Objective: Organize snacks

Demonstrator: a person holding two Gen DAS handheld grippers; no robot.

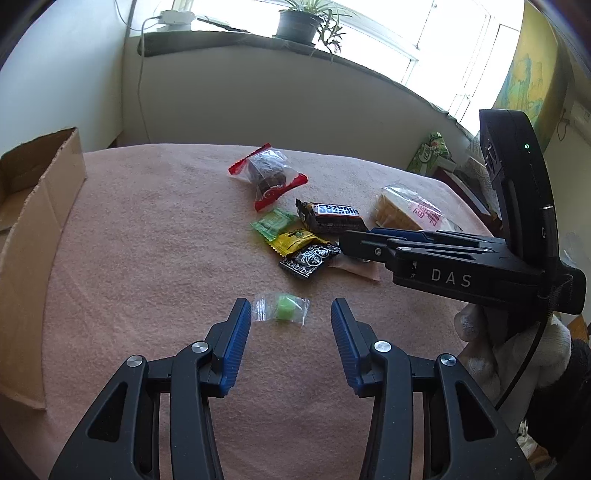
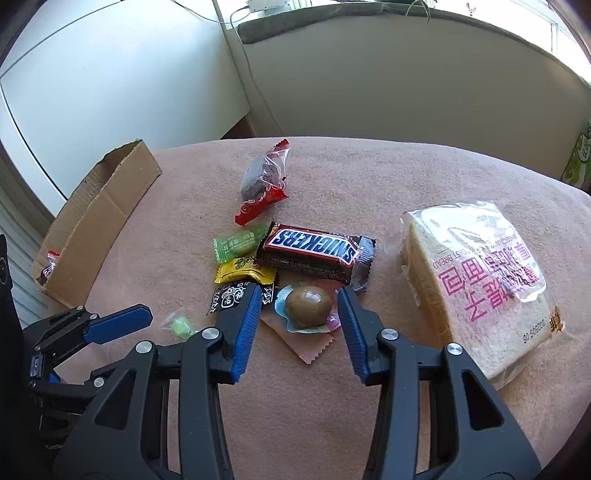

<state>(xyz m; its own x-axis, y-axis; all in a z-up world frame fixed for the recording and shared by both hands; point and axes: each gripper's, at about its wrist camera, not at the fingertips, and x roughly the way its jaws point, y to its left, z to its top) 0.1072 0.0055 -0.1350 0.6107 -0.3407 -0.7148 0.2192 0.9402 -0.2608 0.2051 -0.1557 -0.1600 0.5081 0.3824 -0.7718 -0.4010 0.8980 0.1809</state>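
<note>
Snacks lie on a pink cloth. My left gripper is open, its tips on either side of a small green candy in a clear wrapper, also seen in the right wrist view. My right gripper is open, its tips flanking a brown ball snack in a clear pack. Beyond lie a Snickers bar, a green packet, a yellow packet, a black packet, a red-ended dark snack bag and a bagged toast bread.
An open cardboard box stands at the left with a red-ended packet inside; it also shows in the left wrist view. A wall and windowsill with a potted plant lie behind the table. The right gripper's body shows at right.
</note>
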